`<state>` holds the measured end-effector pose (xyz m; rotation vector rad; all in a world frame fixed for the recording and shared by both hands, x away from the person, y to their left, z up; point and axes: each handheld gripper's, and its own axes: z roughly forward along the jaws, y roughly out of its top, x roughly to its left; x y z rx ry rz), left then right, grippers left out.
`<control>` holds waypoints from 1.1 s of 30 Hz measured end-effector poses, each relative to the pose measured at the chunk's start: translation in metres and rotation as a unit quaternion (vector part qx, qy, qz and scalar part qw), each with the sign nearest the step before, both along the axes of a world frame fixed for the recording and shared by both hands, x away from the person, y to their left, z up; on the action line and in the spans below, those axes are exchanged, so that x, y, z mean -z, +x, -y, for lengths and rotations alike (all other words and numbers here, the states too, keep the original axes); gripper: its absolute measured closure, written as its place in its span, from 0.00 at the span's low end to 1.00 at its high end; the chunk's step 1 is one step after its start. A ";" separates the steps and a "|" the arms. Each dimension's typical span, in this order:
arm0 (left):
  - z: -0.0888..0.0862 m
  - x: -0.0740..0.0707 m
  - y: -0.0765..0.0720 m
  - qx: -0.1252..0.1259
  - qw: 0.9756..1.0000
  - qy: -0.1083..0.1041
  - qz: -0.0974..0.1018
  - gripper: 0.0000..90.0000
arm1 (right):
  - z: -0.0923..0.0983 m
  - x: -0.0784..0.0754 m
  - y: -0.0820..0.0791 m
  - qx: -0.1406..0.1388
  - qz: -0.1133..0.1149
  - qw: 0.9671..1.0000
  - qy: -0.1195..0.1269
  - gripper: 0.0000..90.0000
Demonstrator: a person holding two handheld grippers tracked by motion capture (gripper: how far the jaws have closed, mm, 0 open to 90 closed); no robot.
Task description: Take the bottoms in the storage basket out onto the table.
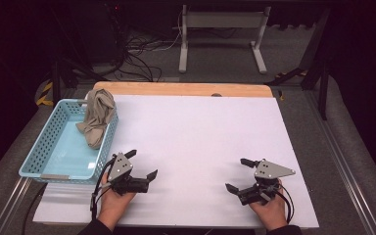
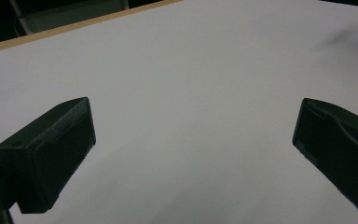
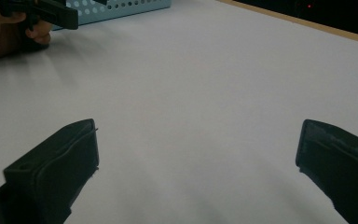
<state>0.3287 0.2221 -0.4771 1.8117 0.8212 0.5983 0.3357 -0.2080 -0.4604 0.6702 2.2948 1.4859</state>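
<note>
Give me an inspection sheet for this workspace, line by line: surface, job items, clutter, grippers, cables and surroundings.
Surface: white table top with a wooden strip along its far edge; bare between the hands.
Job's things: light blue perforated basket at the table's left edge; beige cloth draped over its far right corner, partly inside.
Clutter: nothing seen.
Grippers: left gripper beside the basket, jaws wide apart, nothing between them; right gripper at the near right, jaws wide apart, nothing between them.
Cables: one black cable trails from each gripper toward the person; loose cables lie on the floor beyond the table.
Surroundings: dark room, grey floor, white metal stand behind the table.
</note>
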 end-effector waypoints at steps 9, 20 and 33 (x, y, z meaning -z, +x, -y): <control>-0.001 -0.004 0.001 0.019 0.999 -0.006 -0.029 0.01 | -0.001 0.000 0.000 -0.006 -0.001 1.000 0.000 0.00; -0.003 -0.014 0.000 0.025 0.999 -0.024 -0.031 0.02 | -0.002 0.001 0.000 -0.011 -0.004 1.000 -0.001 0.00; 0.002 -0.029 -0.002 0.025 0.999 -0.002 -0.031 0.00 | -0.002 0.001 0.001 -0.017 -0.008 1.000 0.001 0.00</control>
